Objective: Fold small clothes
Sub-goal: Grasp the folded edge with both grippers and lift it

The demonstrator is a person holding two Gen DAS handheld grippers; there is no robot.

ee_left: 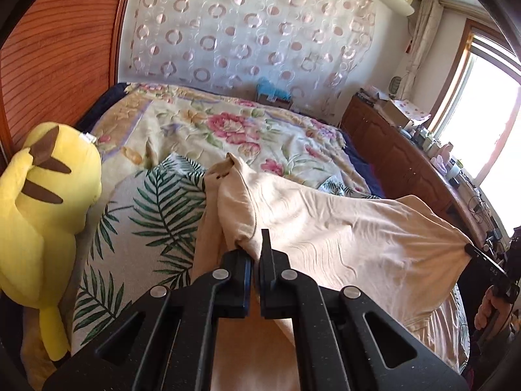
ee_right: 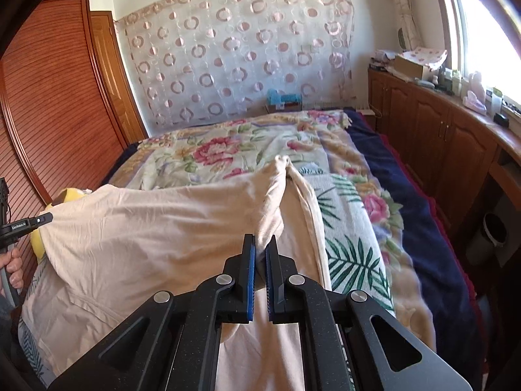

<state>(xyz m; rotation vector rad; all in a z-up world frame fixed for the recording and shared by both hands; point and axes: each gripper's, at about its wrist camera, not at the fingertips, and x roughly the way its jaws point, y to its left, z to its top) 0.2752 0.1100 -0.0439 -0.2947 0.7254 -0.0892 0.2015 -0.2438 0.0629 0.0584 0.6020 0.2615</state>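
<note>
A cream-coloured garment (ee_left: 342,228) is stretched in the air between my two grippers above the bed. My left gripper (ee_left: 255,244) is shut on one corner of the garment, and the cloth bunches up just past its fingers. My right gripper (ee_right: 260,247) is shut on the other corner of the same garment (ee_right: 146,228). The right gripper's tip (ee_left: 470,249) shows at the right in the left wrist view, pinching the cloth. The left gripper's tip (ee_right: 45,218) shows at the left in the right wrist view. The lower part of the garment hangs down onto the bed.
The bed has a floral blanket (ee_left: 211,123) and a palm-leaf cover (ee_left: 156,215). A yellow plush toy (ee_left: 42,202) sits at the left by the wooden wardrobe (ee_right: 49,114). A wooden cabinet (ee_right: 439,137) with clutter runs under the window on the right.
</note>
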